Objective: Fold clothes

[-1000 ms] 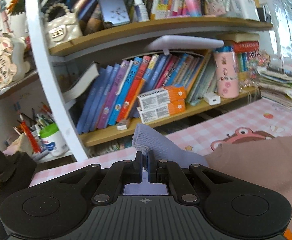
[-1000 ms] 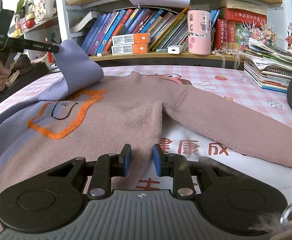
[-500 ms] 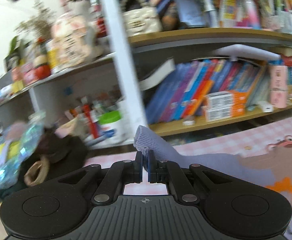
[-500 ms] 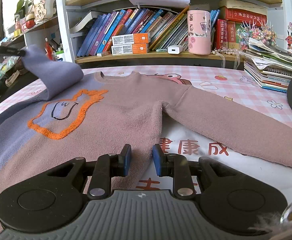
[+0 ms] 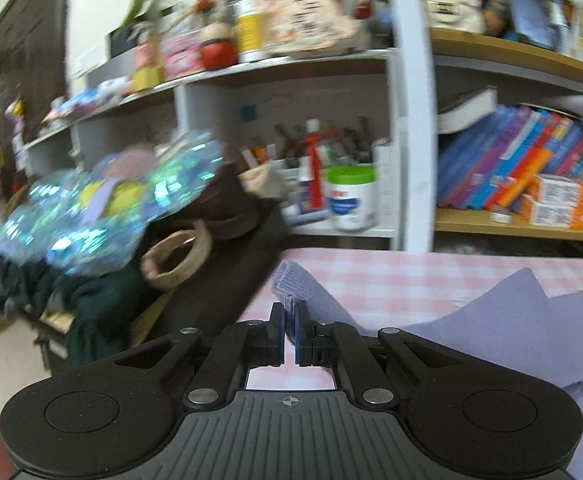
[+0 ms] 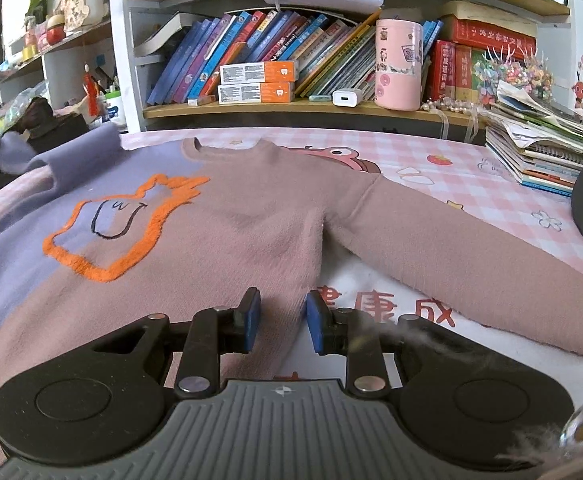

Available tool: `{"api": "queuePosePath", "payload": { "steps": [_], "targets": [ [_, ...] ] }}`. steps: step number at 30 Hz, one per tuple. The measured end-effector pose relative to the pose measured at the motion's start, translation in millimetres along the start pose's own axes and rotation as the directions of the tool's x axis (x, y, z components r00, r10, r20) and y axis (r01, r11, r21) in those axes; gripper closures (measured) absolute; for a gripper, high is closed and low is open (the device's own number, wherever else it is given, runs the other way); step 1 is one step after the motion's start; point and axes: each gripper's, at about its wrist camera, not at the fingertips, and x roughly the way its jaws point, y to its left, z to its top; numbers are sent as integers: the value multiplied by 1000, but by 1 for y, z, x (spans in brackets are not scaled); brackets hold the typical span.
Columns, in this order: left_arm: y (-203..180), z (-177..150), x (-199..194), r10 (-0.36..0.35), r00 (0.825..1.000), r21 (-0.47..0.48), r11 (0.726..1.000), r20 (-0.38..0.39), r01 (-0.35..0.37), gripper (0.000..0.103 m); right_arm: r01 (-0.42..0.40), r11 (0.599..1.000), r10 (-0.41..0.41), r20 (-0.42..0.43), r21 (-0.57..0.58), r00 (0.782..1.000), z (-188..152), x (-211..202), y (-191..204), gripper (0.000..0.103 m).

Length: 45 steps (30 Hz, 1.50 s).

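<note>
A pink and lilac sweater (image 6: 251,216) with an orange outline figure lies flat, front up, on the pink checked table (image 6: 471,168). Its pink right sleeve (image 6: 471,256) stretches toward the right edge. My left gripper (image 5: 289,320) is shut on the cuff of the lilac sleeve (image 5: 291,284) and holds it out past the table's left side; that sleeve also shows in the right wrist view (image 6: 51,152). My right gripper (image 6: 279,320) is open and empty, low over the sweater's lower right side seam.
Bookshelves (image 6: 291,104) with books, a pink tumbler (image 6: 397,64) and boxes stand behind the table. A stack of notebooks (image 6: 543,152) lies at the right. A dark bag (image 5: 195,248) and shiny wrapped items (image 5: 103,200) sit left of the table.
My left gripper has carried the lilac sleeve cuff leftward and down, unfolding the sleeve off the sweater's front toward the table's left side. The right gripper has not moved.
</note>
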Motion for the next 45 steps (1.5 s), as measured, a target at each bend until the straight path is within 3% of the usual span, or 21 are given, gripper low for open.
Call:
{"api": "queuePosePath", "payload": {
  "steps": [5, 8, 11, 14, 16, 18, 20, 23, 27, 29, 32, 33, 36, 37, 40, 45],
  "targets": [
    [24, -3, 3, 49, 999, 13, 999, 2, -49, 99, 8, 1000, -8, -15, -19, 1000, 5, 4, 1, 88],
    [34, -3, 4, 29, 1000, 25, 999, -4, -29, 98, 13, 1000, -13, -22, -28, 1000, 7, 7, 2, 89],
    [40, -4, 9, 23, 999, 14, 1000, -39, -23, 89, 10, 1000, -11, -26, -20, 1000, 8, 7, 0, 89],
    [45, -7, 3, 42, 998, -19, 999, -56, -43, 60, 11, 1000, -11, -27, -16, 1000, 8, 7, 0, 89],
    [40, -12, -12, 17, 1000, -5, 1000, -25, -17, 58, 11, 1000, -12, -27, -13, 1000, 8, 7, 0, 89],
    [24, -20, -28, -83, 996, 44, 996, -15, 83, 58, 13, 1000, -13, -26, -11, 1000, 8, 7, 0, 89],
    [3, -31, -39, -207, 977, 82, 974, -51, 211, 58, 14, 1000, -14, -25, -6, 1000, 8, 7, 0, 89],
    [-28, -50, -52, -377, 919, 109, 915, -116, 389, 58, 15, 1000, -15, -22, 7, 1000, 7, 7, -1, 89],
    [-59, -62, -50, -480, 861, 47, 869, -168, 493, 53, 15, 1000, -14, -25, 24, 1000, 7, 7, -3, 88],
    [-71, -64, -47, -486, 857, 43, 865, -173, 500, 51, 10, 999, -9, -27, 38, 1000, 7, 7, -5, 87],
    [-86, -65, -40, -489, 850, 29, 863, -195, 504, 52, 4, 998, -2, -26, 57, 1000, 7, 9, -8, 87],
    [-90, -66, -39, -480, 853, 40, 867, -205, 497, 57, 4, 998, -2, -26, 62, 1000, 8, 9, -9, 88],
    [-102, -70, -39, -447, 864, 83, 876, -232, 475, 88, 16, 997, -14, -25, 76, 1000, 11, 14, -13, 93],
    [-102, -70, -38, -458, 856, 70, 871, -240, 486, 93, 21, 996, -19, -24, 82, 1000, 13, 16, -14, 94],
    [-107, -71, -43, -461, 854, 78, 868, -242, 491, 96, 45, 994, -44, -19, 98, 999, 20, 27, -20, 96],
    [-116, -76, -57, -502, 831, 67, 845, -240, 530, 96, 124, 990, -122, -36, 73, 992, 46, 60, -34, 97]
  ]
}}
